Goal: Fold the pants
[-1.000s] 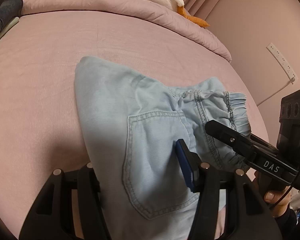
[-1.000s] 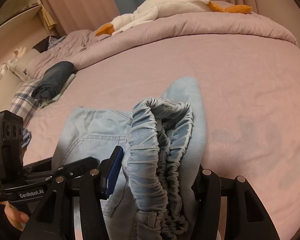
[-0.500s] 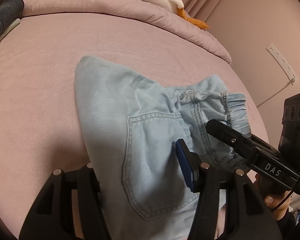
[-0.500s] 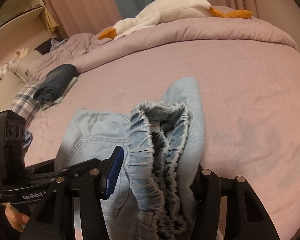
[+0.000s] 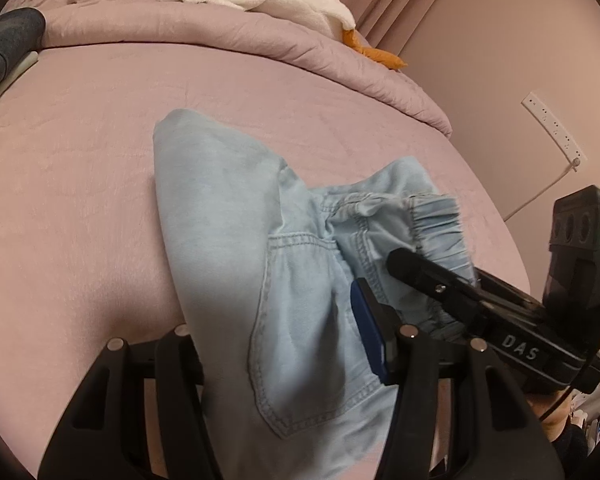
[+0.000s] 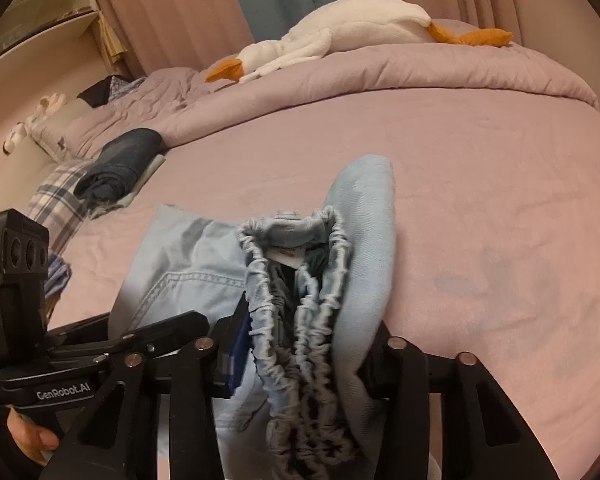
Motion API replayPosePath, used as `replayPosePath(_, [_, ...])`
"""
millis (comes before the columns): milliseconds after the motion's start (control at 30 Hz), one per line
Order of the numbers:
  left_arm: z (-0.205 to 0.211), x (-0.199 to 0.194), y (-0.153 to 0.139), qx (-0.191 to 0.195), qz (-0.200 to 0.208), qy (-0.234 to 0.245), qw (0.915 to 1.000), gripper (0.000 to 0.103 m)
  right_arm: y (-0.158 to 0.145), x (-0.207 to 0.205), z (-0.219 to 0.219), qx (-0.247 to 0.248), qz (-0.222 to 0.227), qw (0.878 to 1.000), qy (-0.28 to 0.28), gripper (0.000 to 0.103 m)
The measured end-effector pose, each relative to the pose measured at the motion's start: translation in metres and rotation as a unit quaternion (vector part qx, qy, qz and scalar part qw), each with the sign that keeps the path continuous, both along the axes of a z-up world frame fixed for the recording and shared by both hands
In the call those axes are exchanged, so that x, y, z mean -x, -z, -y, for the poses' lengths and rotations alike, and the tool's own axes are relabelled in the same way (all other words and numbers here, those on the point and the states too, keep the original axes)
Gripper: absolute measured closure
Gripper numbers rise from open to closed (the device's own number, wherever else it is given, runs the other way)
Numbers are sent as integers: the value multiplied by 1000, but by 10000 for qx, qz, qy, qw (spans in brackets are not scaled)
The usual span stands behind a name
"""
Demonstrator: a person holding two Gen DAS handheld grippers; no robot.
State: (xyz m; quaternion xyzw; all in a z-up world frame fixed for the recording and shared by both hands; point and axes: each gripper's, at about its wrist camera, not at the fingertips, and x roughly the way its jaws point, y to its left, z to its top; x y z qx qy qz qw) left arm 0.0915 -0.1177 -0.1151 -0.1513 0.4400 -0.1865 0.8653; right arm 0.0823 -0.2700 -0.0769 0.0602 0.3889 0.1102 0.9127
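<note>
Light blue denim pants (image 5: 236, 248) are folded over and held up above the pink bed (image 5: 80, 200). My left gripper (image 5: 284, 344) is shut on the pants near the back pocket (image 5: 300, 332). My right gripper (image 6: 304, 340) is shut on the bunched elastic waistband (image 6: 296, 292). The right gripper also shows in the left wrist view (image 5: 452, 292), at the waistband. The left gripper shows in the right wrist view (image 6: 160, 336), close to the left of the right one. The far fold of the pants (image 6: 364, 200) rests towards the bed.
A white plush goose (image 6: 340, 36) lies on the rolled pink duvet (image 6: 380, 76) at the bed's far side. Folded dark jeans (image 6: 120, 164) and plaid cloth (image 6: 56, 192) lie at the left. A wall with a power strip (image 5: 552, 128) stands right of the bed.
Both grippers, still holding the pants, have moved a little nearer the far side of the bed. The waistband has shifted slightly and opened up more.
</note>
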Motion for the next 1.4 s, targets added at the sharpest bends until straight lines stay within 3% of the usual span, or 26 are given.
replayPosePath(200, [1, 5, -5, -21, 98, 6, 9999, 55, -1, 1, -1, -5, 40, 10000, 9, 59])
replayPosePath(367, [1, 8, -10, -37, 221, -41, 9997, 68, -4, 5, -2, 39, 172, 9998, -64, 66])
replayPosePath(1400, [-48, 45, -45, -60, 616, -464, 9970, 68, -25, 10, -47, -113, 448, 9980, -437, 67])
